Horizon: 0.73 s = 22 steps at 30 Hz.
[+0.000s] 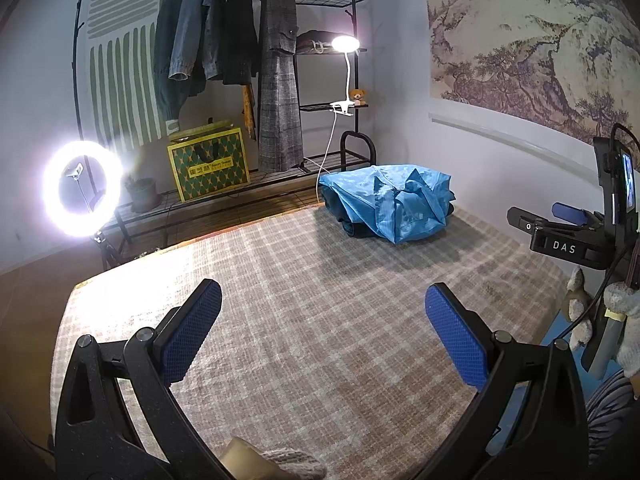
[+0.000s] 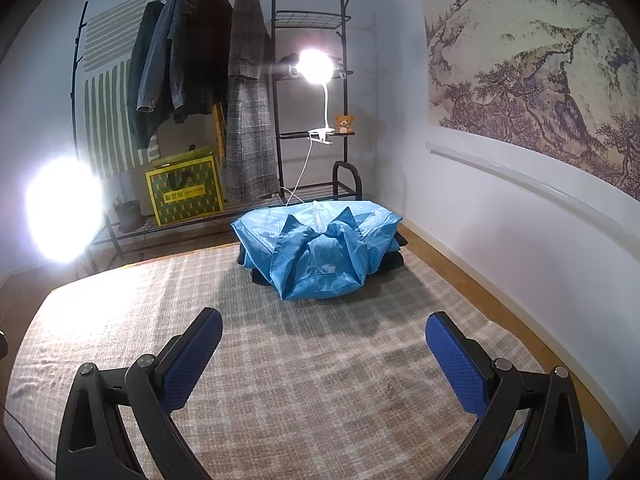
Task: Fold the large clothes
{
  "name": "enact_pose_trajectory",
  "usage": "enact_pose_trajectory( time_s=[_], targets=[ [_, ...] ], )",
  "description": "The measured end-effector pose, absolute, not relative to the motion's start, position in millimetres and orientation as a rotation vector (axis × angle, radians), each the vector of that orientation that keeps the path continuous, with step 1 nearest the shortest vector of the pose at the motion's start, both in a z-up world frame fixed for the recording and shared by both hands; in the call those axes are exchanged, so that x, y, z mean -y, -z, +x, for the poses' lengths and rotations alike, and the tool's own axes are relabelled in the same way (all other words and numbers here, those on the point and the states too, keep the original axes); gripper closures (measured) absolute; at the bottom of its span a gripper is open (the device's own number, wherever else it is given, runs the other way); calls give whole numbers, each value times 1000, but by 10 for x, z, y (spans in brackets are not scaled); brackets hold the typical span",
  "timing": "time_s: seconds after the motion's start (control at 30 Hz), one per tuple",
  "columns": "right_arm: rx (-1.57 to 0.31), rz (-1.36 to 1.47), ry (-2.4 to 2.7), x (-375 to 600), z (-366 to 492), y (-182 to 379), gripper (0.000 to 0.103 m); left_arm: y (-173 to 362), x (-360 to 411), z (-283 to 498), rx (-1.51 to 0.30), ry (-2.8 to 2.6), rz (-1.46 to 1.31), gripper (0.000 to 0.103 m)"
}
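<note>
A folded light-blue garment (image 1: 390, 200) lies on top of dark folded clothes at the far end of the checked beige cloth (image 1: 320, 320). It also shows in the right wrist view (image 2: 320, 252), straight ahead. My left gripper (image 1: 324, 328) is open and empty above the cloth, well short of the pile. My right gripper (image 2: 324, 356) is open and empty too, nearer the pile. The right gripper's body (image 1: 580, 236) shows at the right edge of the left wrist view.
A black clothes rack (image 2: 276, 92) with hanging coats stands behind. A yellow-green bag (image 2: 184, 192) and a potted plant (image 2: 128, 214) sit on its low shelf. A ring light (image 1: 82, 188) glares at left; a clip lamp (image 1: 346, 44) shines. The wall (image 2: 500, 208) runs along the right.
</note>
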State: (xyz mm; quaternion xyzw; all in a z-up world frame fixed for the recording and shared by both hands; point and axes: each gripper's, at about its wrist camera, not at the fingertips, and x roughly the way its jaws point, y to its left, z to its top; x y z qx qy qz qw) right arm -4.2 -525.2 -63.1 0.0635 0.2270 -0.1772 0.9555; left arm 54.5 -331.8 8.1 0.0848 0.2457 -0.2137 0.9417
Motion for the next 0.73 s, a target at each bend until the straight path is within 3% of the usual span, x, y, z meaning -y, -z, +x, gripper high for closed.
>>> enact_pose_trajectory(
  time_s=[0.73],
  targets=[
    [-463, 107, 352, 5218, -35, 626, 0, -135, 3308, 526, -480, 392, 147, 0]
  ],
)
